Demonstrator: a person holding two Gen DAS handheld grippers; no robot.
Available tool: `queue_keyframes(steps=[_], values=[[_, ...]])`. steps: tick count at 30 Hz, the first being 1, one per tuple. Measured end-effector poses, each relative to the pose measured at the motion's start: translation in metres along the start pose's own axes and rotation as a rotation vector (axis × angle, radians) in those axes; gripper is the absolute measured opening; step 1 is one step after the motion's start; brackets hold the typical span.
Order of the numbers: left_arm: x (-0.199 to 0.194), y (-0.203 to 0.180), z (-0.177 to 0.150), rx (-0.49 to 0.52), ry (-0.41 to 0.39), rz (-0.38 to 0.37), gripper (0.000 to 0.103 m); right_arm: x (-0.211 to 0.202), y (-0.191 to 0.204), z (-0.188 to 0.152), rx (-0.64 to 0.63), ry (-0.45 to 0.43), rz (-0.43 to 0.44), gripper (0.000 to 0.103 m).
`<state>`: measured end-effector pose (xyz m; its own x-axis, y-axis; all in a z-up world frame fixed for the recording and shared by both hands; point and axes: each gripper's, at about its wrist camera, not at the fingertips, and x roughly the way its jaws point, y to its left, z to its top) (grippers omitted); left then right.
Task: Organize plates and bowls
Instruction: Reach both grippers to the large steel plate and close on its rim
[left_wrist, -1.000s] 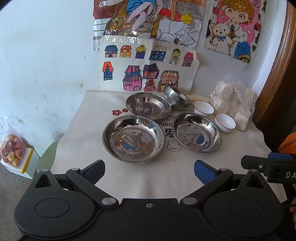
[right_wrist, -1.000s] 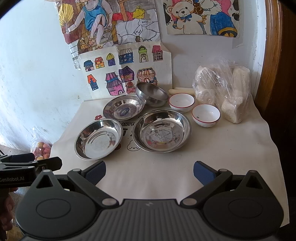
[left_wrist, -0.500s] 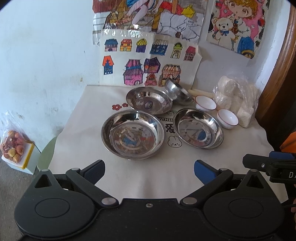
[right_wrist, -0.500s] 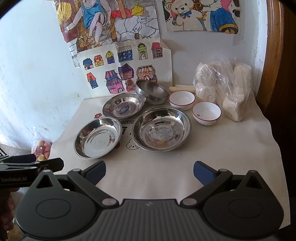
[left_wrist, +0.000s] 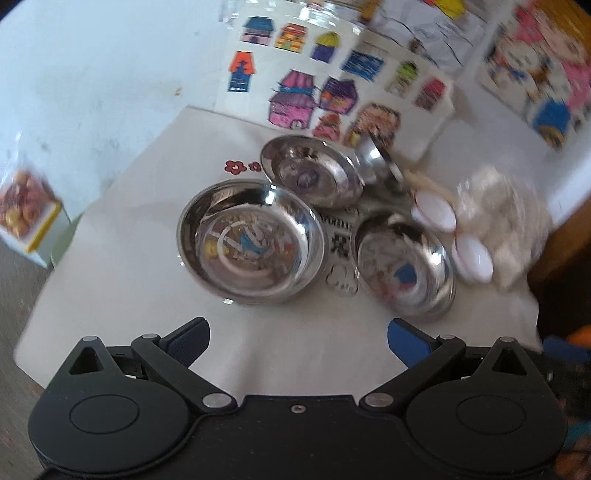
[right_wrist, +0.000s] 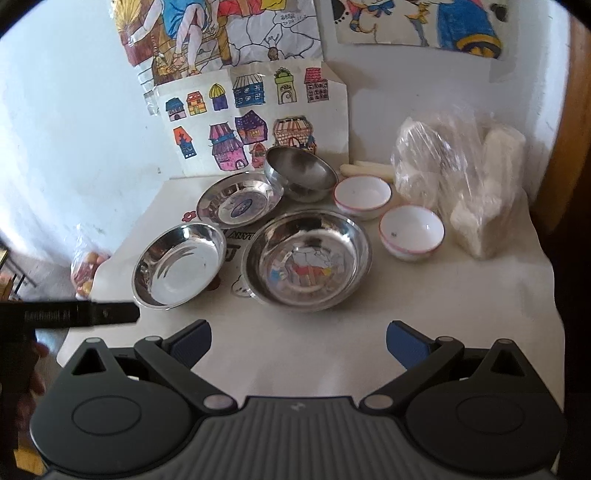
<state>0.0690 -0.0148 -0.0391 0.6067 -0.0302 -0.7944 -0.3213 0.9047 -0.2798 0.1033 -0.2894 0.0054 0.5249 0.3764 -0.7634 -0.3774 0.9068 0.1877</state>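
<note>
Three steel plates lie on the white-clothed table (right_wrist: 443, 302): a left one (left_wrist: 251, 243) (right_wrist: 179, 266), a back one (left_wrist: 312, 175) (right_wrist: 240, 203) and a right one (left_wrist: 404, 267) (right_wrist: 306, 258). A steel bowl (right_wrist: 301, 173) (left_wrist: 376, 162) leans tilted on the back plate's rim. Two white bowls with red rims (right_wrist: 362, 195) (right_wrist: 412, 232) stand to the right. My left gripper (left_wrist: 298, 338) is open and empty above the table's front, before the left plate. My right gripper (right_wrist: 298, 338) is open and empty before the right plate.
A clear bag of white blocks (right_wrist: 469, 184) stands at the back right by a wooden door frame (right_wrist: 576, 147). Children's drawings (right_wrist: 255, 122) hang on the wall behind. A bag of fruit (left_wrist: 22, 206) sits on the floor at left. The left gripper's body (right_wrist: 74, 314) shows in the right wrist view.
Both grippers have moved forward and closer to the plates. The left wrist view has tilted and is blurred by motion. Nothing on the table has moved.
</note>
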Motion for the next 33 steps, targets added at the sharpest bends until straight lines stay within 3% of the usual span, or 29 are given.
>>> queue_keyframes(steps=[6, 12, 20, 25, 33], values=[[0.004, -0.003, 0.011, -0.149, -0.061, 0.006, 0.102, 0.012, -0.025, 0.019, -0.052, 0.012, 0.061, 0.103], [0.005, 0.006, 0.019, -0.164, -0.059, 0.075, 0.102, 0.03, -0.025, 0.024, -0.075, 0.044, 0.134, 0.103], [0.026, 0.05, 0.047, -0.109, -0.011, 0.116, 0.102, 0.054, 0.006, 0.032, -0.095, 0.05, 0.174, 0.103], [0.048, 0.072, 0.077, 0.016, 0.054, 0.093, 0.102, 0.072, 0.037, 0.039, -0.084, 0.048, 0.155, 0.103], [0.103, 0.076, 0.119, 0.355, 0.135, 0.022, 0.102, 0.119, 0.079, 0.034, 0.011, 0.169, 0.227, 0.103]])
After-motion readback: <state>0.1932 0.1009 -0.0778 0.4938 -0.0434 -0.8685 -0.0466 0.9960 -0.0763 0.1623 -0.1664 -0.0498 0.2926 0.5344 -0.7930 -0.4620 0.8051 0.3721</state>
